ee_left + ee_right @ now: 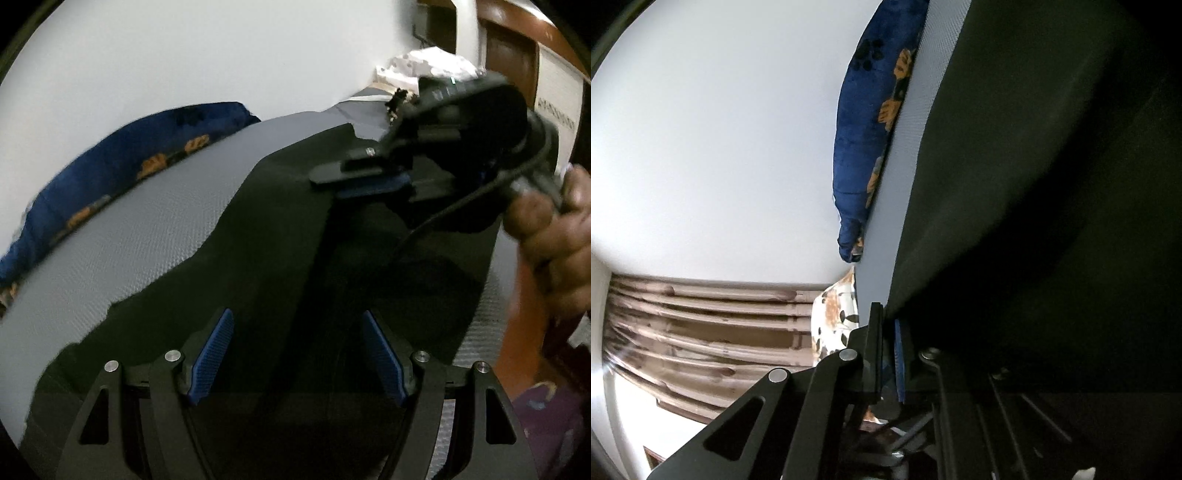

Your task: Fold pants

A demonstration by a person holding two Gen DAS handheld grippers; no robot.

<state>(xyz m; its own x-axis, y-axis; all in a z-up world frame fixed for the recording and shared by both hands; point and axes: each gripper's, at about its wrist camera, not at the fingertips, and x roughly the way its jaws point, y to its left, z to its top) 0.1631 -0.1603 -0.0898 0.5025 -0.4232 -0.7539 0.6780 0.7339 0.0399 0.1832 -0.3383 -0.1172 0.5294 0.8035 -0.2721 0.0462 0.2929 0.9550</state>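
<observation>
Black pants (280,236) lie spread lengthwise over a grey mattress (155,221). My left gripper (297,317) hovers over their near part, open, its blue pads (214,354) wide apart with nothing pinched between them. Farther up, my right gripper (321,177) lies on its side at the pants' far right portion, held by a person's hand (554,236). In the right wrist view its fingers (875,332) stand close together, shut on the edge of the pants (1015,184), which fill the right half of that view.
A blue blanket with orange prints (110,162) (860,129) lies along the white wall beside the mattress (912,147). A white crumpled heap (424,66) sits at the bed's far end near a wooden door (509,55). Brown curtains (701,332) hang beyond.
</observation>
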